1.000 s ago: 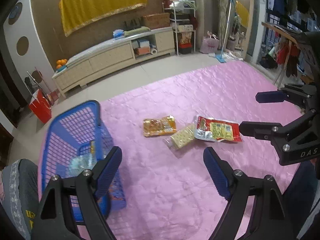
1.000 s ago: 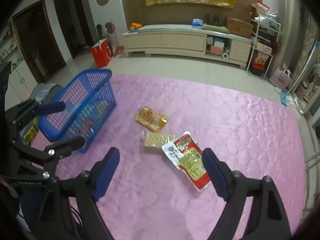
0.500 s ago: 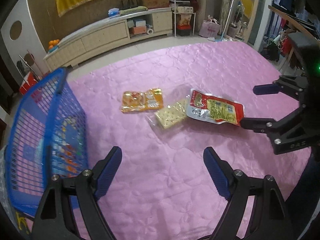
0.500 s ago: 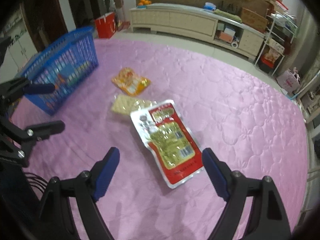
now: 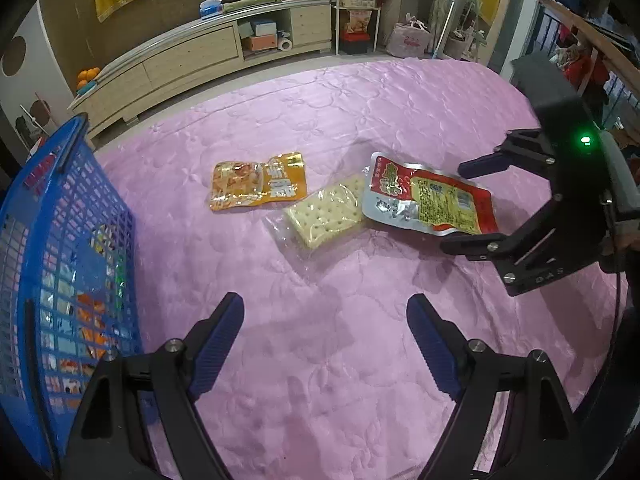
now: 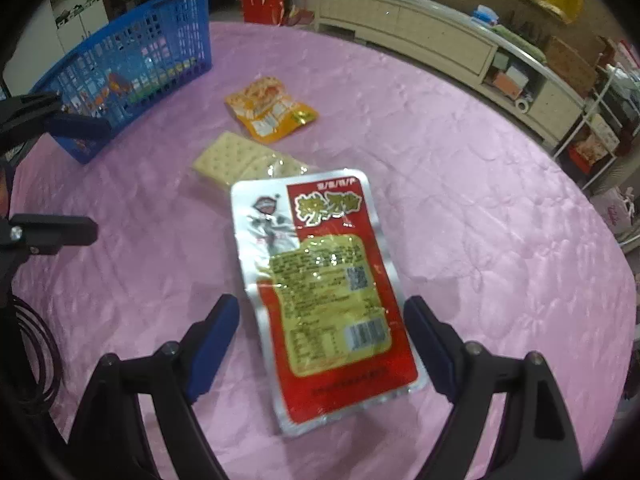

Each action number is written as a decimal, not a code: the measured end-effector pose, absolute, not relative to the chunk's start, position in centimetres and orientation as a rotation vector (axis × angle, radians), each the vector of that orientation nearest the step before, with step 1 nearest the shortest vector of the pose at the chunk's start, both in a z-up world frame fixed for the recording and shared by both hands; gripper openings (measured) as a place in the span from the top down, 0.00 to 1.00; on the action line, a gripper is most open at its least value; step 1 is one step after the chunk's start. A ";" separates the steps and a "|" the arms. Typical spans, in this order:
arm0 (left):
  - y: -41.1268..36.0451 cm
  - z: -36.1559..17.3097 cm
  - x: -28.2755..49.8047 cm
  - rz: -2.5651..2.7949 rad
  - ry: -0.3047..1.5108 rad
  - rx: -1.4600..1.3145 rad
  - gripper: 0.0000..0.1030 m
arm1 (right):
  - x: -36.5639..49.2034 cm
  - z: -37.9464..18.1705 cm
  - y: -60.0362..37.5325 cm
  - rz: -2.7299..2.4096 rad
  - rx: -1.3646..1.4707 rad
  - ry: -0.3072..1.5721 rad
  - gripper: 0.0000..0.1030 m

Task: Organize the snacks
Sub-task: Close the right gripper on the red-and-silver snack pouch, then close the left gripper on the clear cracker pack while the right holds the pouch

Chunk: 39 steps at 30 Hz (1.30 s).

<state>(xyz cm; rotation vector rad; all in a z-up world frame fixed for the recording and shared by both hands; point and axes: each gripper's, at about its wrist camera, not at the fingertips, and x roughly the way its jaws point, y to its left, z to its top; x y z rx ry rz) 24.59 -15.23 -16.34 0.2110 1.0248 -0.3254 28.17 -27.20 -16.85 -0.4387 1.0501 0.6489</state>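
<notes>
1. On the pink quilt (image 6: 460, 168), three snacks left to gather: red packet (image 6: 328, 292) nearest, cracker pack (image 6: 236, 158) tucked just under its far end, orange packet (image 6: 272, 110) a little beyond, apart from both.
2. Off to the left, blue basket (image 6: 132, 60), already holding several wrappers.
3. Right claw (image 6: 320, 340) spread wide, empty, straddling the near half of the red packet, one finger on each long side; contact with the foil not clear from either view.
4. Left claw (image 5: 326, 348) also spread wide and empty, over bare quilt, near the basket wall (image 5: 72, 264).
5. Step in hand, by judgement: picking up the red packet with the right claw.
6. To do it well: come down until the fingertips press into the soft quilt at both long edges, then close slowly so the flat foil buckles upward between the pads instead of sliding out.
7. Better to bite the near end, well away from the overlap, so the cracker pack stays put on the lift.
8. Worth lifting straight up first, then carrying left over the basket rim.
9. Against the frame a second ago: right claw much closer and lower, red packet now filling its view and sitting between the fingers rather than ahead of them.
10. Left claw dropped too; basket now at its far left edge, spread unchanged.
</notes>
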 end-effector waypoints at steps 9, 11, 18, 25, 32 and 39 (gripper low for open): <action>-15.3 -16.8 25.8 -0.356 1.028 0.240 0.20 | 29.5 -17.4 -27.4 0.703 -0.457 1.083 0.15; -15.4 -16.8 25.7 -0.358 1.024 0.247 0.20 | 30.1 -17.3 -27.3 0.703 -0.466 1.085 0.15; -15.5 -16.5 25.5 -0.363 1.007 0.267 0.20 | 31.0 -17.2 -26.6 0.718 -0.501 1.119 0.15; -15.5 -16.4 25.8 -0.363 1.002 0.257 0.20 | 29.9 -17.0 -26.4 0.751 -0.464 1.049 0.26; -14.5 -16.5 26.1 -0.338 0.994 0.234 0.20 | 29.6 -16.6 -26.7 0.711 -0.422 1.063 0.52; -13.4 -16.1 26.3 -0.316 0.984 0.235 0.21 | 30.0 -16.5 -27.3 0.640 -0.303 1.089 0.58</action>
